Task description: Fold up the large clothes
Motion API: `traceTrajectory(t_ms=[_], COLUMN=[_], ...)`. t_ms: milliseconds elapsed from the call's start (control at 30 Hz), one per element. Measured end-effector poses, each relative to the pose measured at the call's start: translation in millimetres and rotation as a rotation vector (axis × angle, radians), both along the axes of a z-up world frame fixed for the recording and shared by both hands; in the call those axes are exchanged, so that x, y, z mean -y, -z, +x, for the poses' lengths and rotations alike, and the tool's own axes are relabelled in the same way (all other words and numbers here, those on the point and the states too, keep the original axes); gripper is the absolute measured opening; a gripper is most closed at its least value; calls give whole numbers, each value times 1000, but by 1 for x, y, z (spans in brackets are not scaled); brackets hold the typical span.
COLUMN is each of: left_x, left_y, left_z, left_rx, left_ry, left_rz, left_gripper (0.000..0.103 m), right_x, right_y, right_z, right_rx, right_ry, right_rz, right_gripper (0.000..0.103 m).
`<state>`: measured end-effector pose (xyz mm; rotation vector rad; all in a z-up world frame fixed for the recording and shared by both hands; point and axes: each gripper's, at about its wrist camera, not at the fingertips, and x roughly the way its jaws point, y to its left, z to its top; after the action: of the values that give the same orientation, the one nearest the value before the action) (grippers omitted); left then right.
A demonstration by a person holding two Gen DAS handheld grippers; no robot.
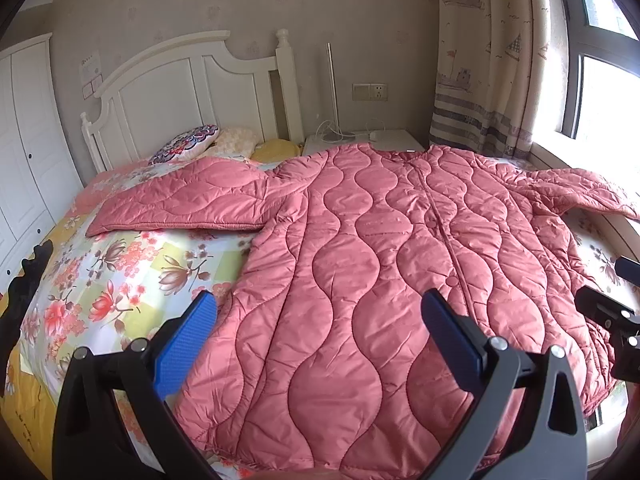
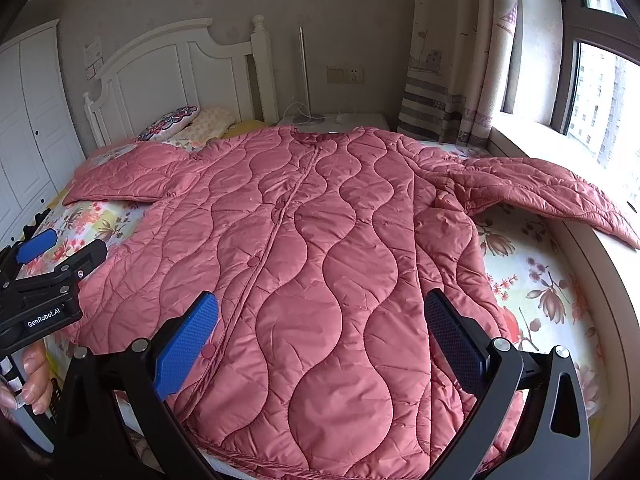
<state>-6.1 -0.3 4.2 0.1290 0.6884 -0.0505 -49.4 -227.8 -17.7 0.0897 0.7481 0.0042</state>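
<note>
- My left gripper (image 1: 320,344) has its jaws wide apart with nothing between them, hovering over the lower hem of the pink quilted coat (image 1: 392,272).
- My right gripper (image 2: 322,342) is the same: blue pads spread, nothing clamped, above the coat's lower front near a snap.
- The coat lies face up and spread flat on the bed, snaps closed down the middle, collar toward the headboard (image 1: 168,80); one sleeve stretches toward the wardrobe (image 1: 28,140), the other reaches onto the window sill (image 2: 532,136).
- In the right wrist view, the left tool's body reads "GenRobot.AI" (white letters on black), with my left hand (image 2: 32,376) below it.
- The surface is a floral bedsheet (image 1: 132,276), pink and yellow patches.
- Pillows (image 1: 188,144) sit against the headboard.
- Beside the bed stand a white nightstand (image 1: 384,138) with a slim lamp (image 1: 334,92), and a wall socket (image 1: 370,92) above.
- A curtain (image 1: 480,60) printed with ships hangs by the window.
</note>
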Motion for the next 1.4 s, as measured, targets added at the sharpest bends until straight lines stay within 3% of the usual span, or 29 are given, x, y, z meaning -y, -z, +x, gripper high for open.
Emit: traceTrajectory(t_ms=[100,300,567,633,767,900,967,1100,1267,1300,1333,1400], left_x=[0,3,13,16,20,14,12,-1,-22,-22,-20,-15], left_y=[3,7,18,23,47,81,93,105,114,114,114,114], left_z=[4,19,50,64,119,174,188,198,209,207,206,204], left_rx=[-7,20,-33,-29,-36,-116,-140,-185,-263,-264,-260,-252], left_ry=[2,9,40,53,58,56,63,84,89,88,88,85], left_rz=[-24,7,20,24,113,183,181,97,-94,-101,-87,-60], left_gripper=[101,101,101,101,101,101,101,101,101,101,101,101], right_x=[4,10,32,54,121,191,221,271,315,322,324,329], right_y=[3,7,9,15,33,53,62,68,66,66,65,60], right_z=[6,20,41,50,67,83,92,111,136,138,140,143], right_rx=[-11,-30,-20,-38,-79,-72,-65,-2,116,143,165,222], right_ry=[4,17,63,123,346,538,614,756,899,934,955,993], right_rz=[1,13,10,40,155,290,356,416,443,448,455,451], right_gripper=[99,99,99,99,99,99,99,99,99,96,78,56])
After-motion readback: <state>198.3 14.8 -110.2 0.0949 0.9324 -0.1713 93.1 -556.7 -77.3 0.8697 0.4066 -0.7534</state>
